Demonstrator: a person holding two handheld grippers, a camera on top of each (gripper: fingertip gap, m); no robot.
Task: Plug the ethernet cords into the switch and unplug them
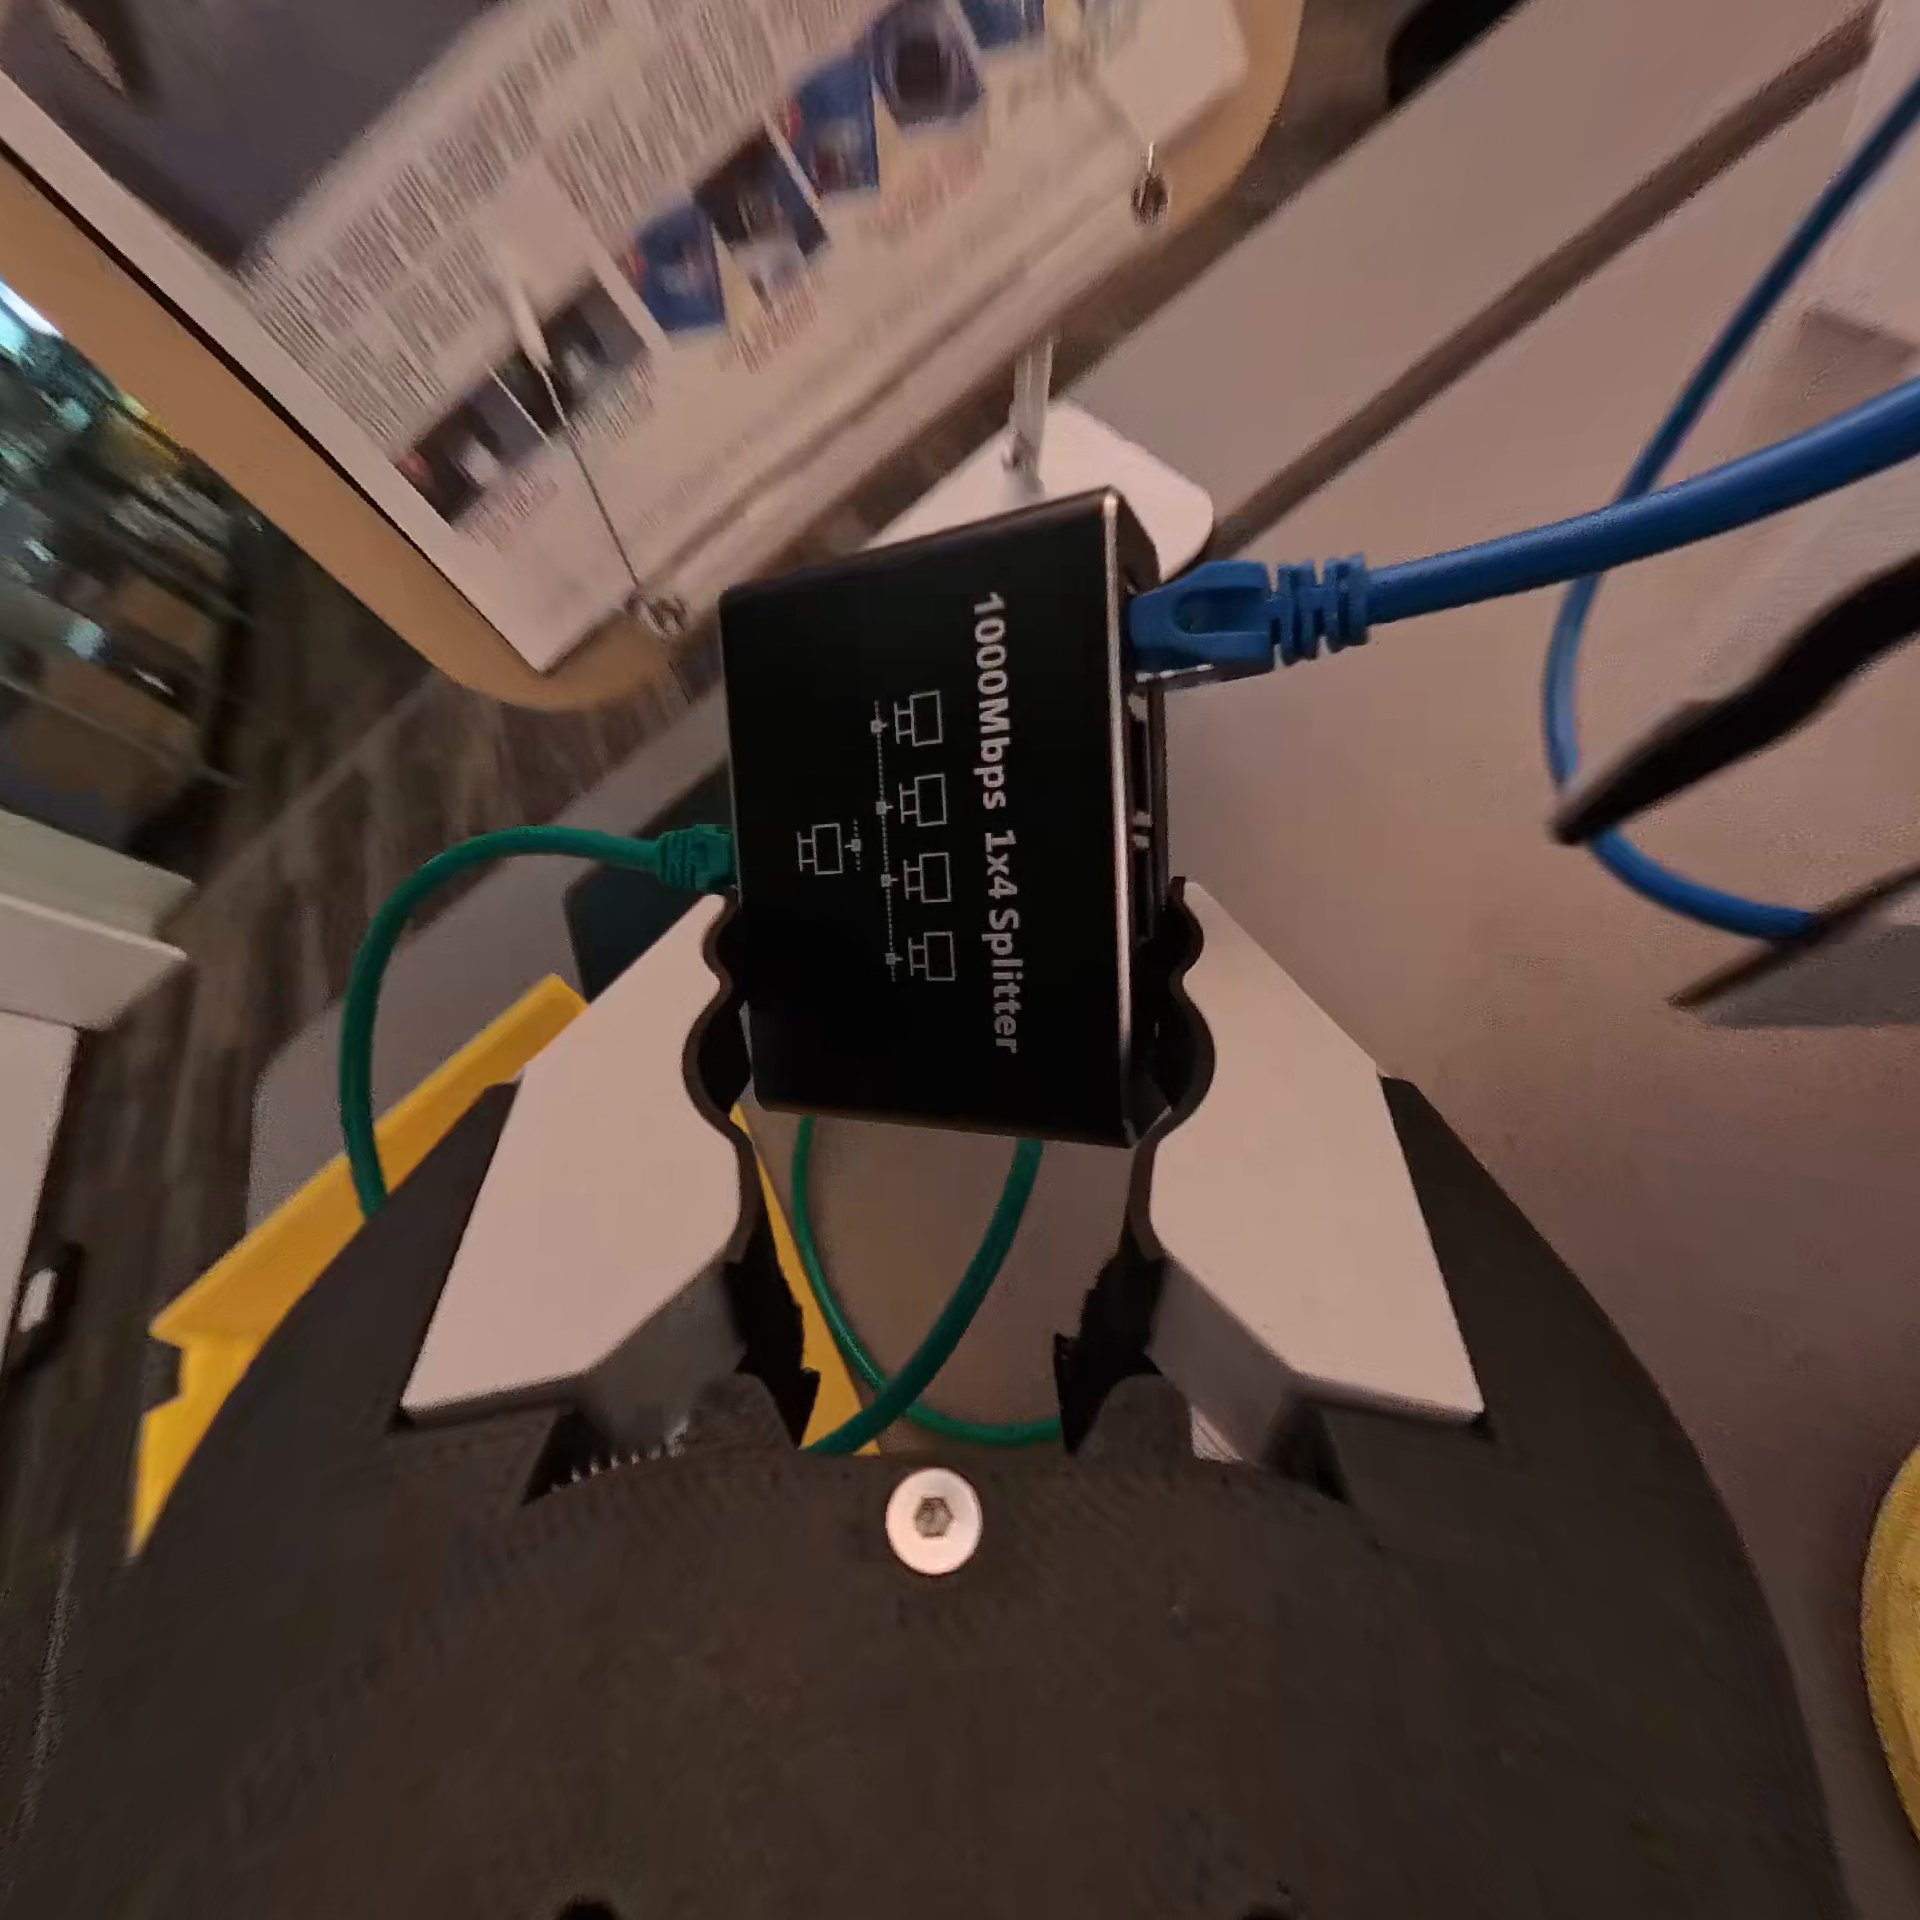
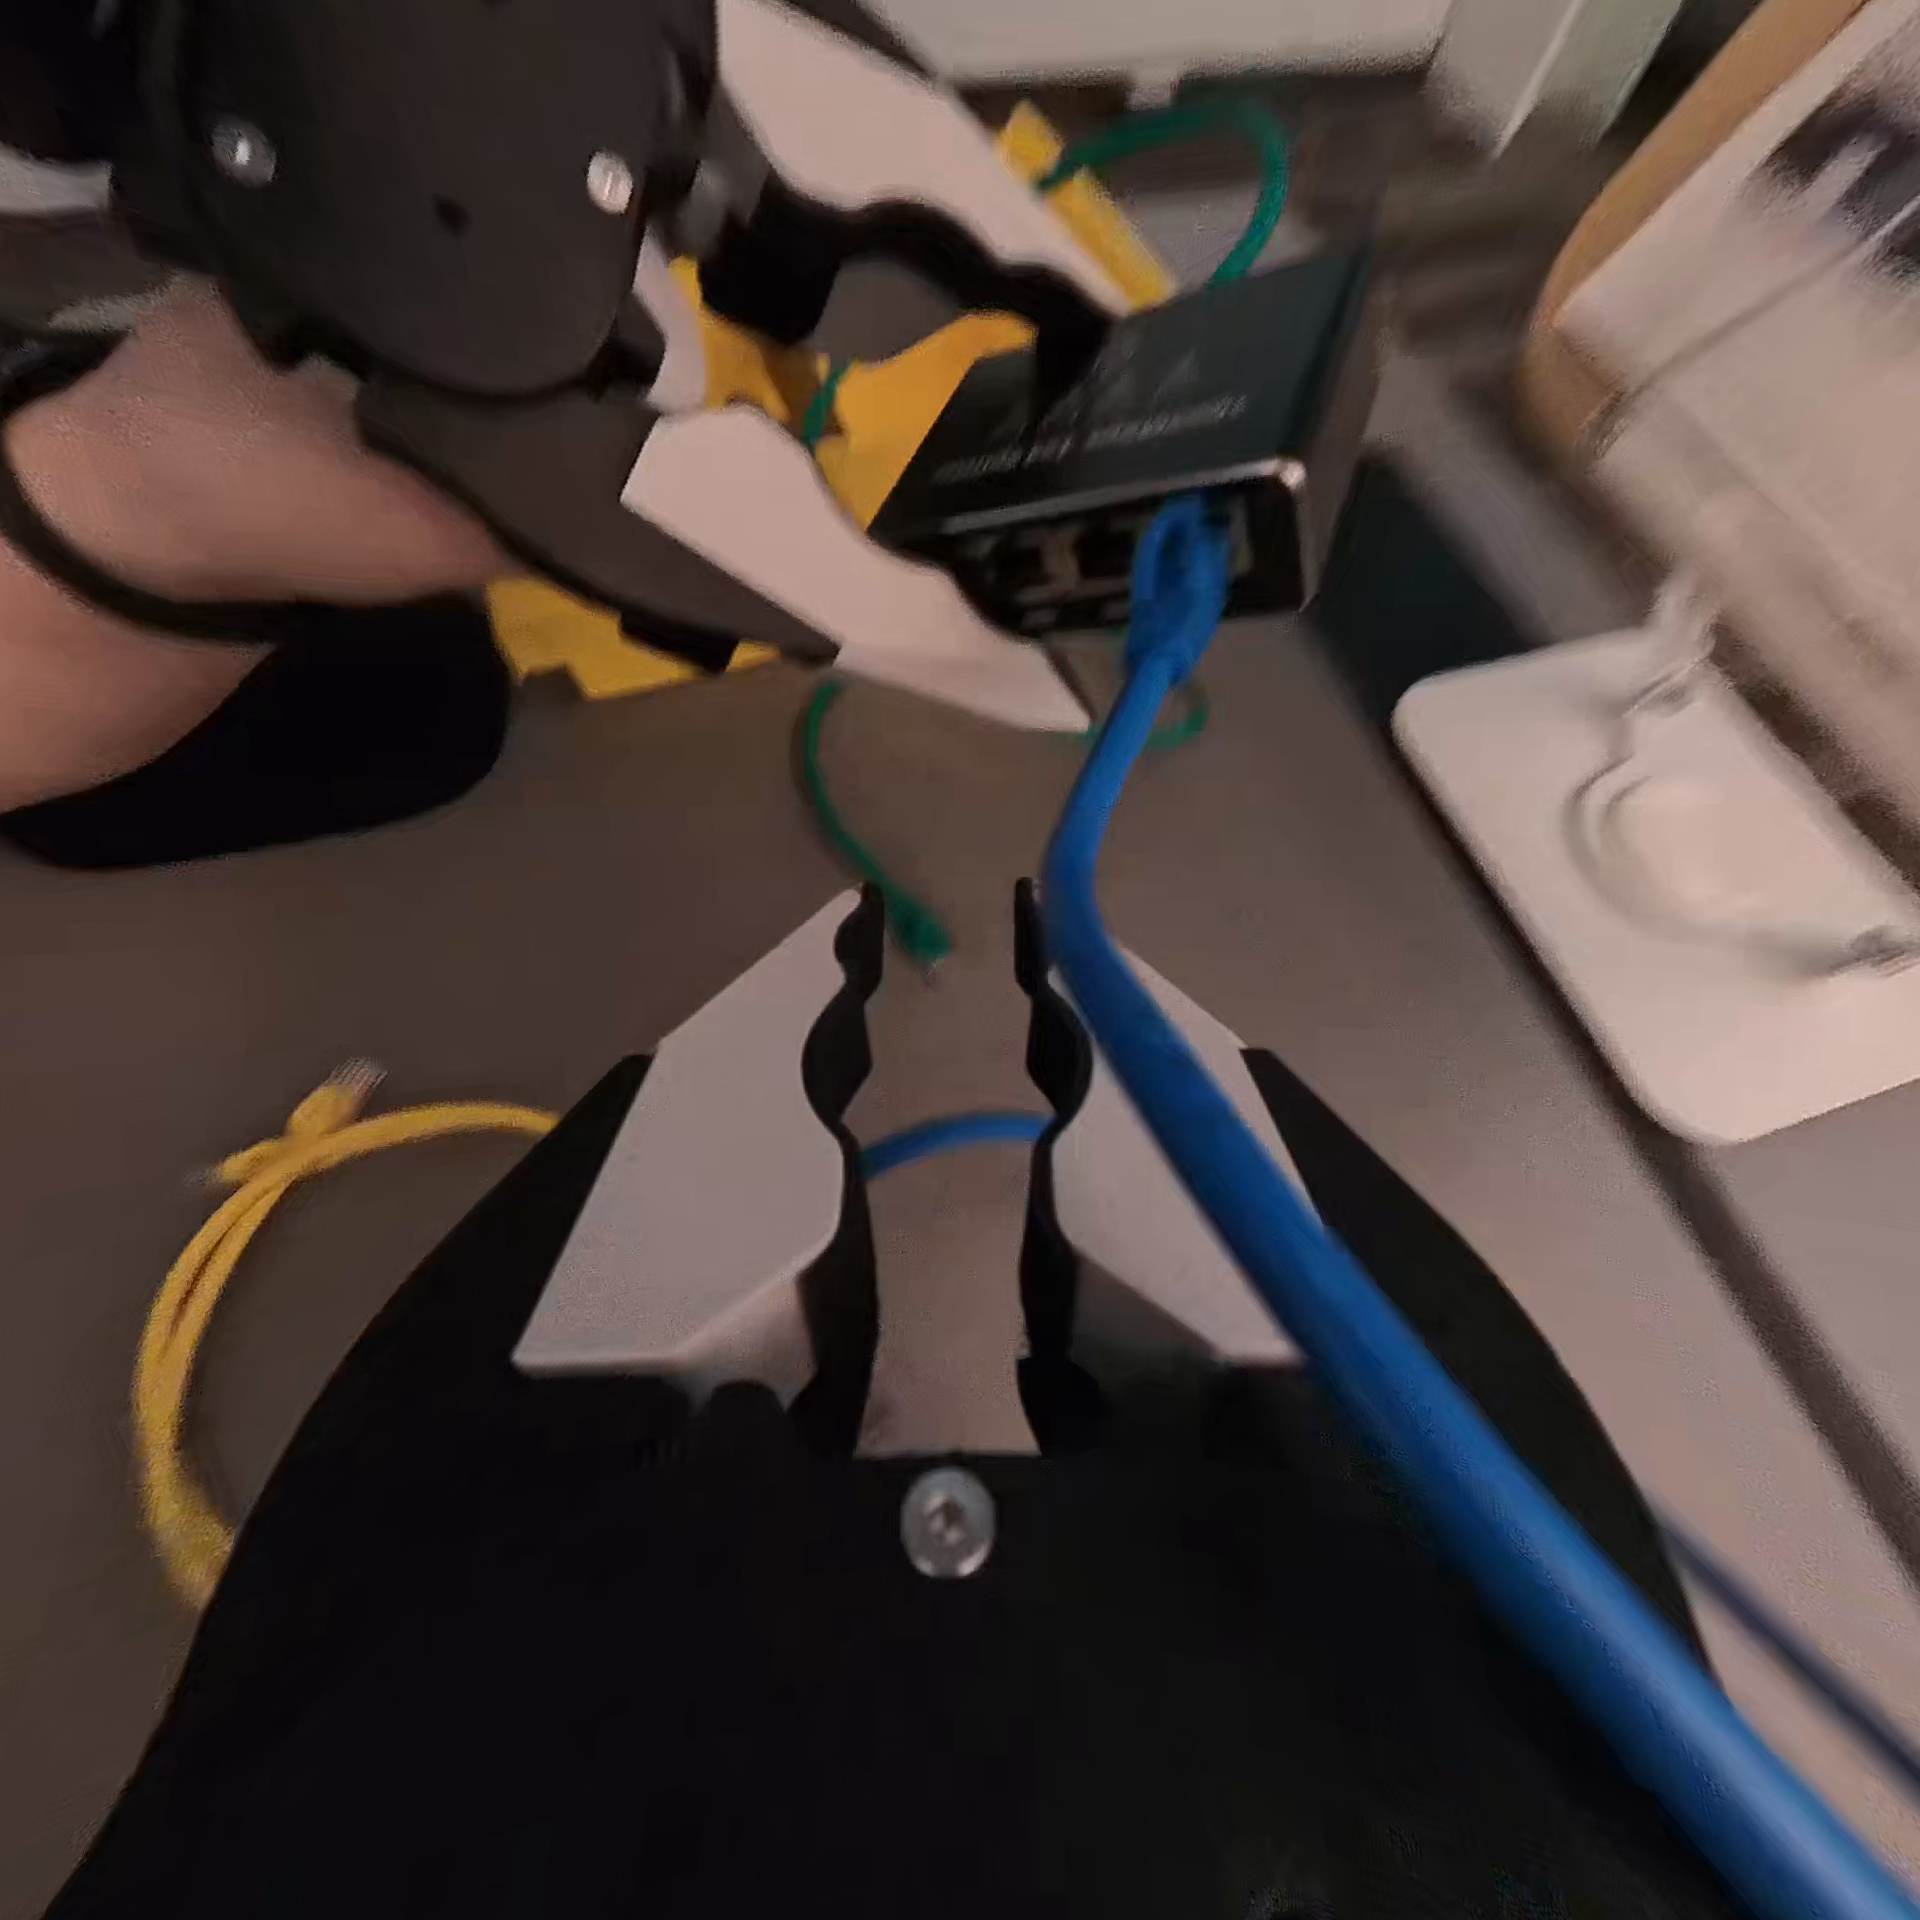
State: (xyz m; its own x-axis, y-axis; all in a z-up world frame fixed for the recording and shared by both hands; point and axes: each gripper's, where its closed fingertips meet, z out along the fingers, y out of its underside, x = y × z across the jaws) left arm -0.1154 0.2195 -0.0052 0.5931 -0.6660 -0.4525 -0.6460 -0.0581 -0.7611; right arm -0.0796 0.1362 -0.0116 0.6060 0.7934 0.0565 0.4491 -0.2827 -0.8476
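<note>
My left gripper (image 1: 956,914) is shut on the near end of the black switch (image 1: 935,810) and holds it above the table. A blue cord (image 1: 1226,623) is plugged into a port on its right side. A green cord (image 1: 691,857) is plugged into its left side. My right gripper (image 2: 943,914) is open and empty, a little short of the switch (image 2: 1164,416). The blue cord (image 2: 1174,1091) runs from the port over the outside of my right finger, not between the jaws. The green cord's free plug (image 2: 920,935) lies on the table just beyond my right fingertips.
A yellow cord (image 2: 197,1268) lies looped on the brown table (image 2: 520,935) at the left. A yellow block (image 2: 935,384) sits under the left gripper. A white stand base (image 2: 1662,883) and a framed printed board (image 1: 520,312) stand close on the right.
</note>
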